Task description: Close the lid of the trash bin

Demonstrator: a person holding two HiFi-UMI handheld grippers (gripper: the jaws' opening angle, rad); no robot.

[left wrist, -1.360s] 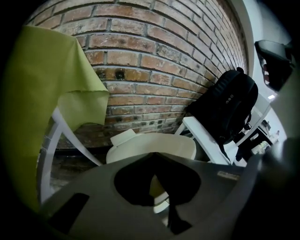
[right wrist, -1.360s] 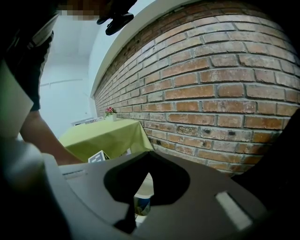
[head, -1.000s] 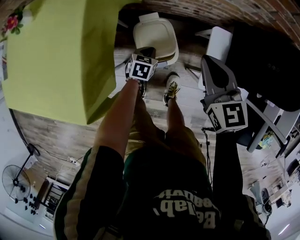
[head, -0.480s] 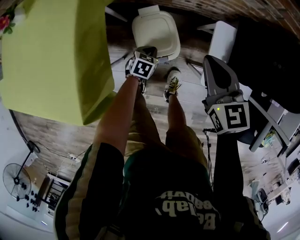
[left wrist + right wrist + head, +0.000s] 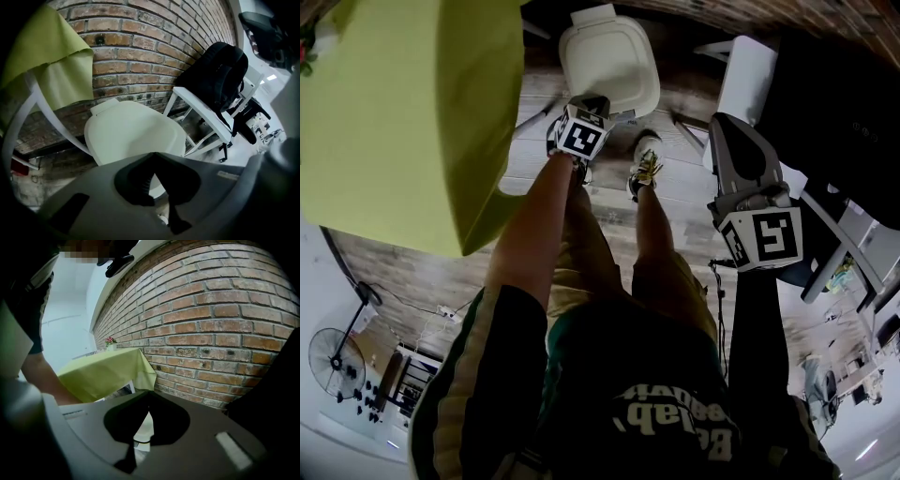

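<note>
The left tongs [image 5: 152, 157] are pressed together with nothing between them. They point at the white trash bin lid [image 5: 133, 133], which lies flat on its bin just ahead, against the brick wall [image 5: 140, 51]. The right tongs [image 5: 149, 394], also pressed together and empty, are held well apart to the right. A green-clothed counter [image 5: 103, 371] stands to their left.

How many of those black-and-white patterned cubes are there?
2 marker cubes: one on the left hand-held gripper, near the white bin lid; the other on the right hand-held gripper. None seems hidden.
</note>
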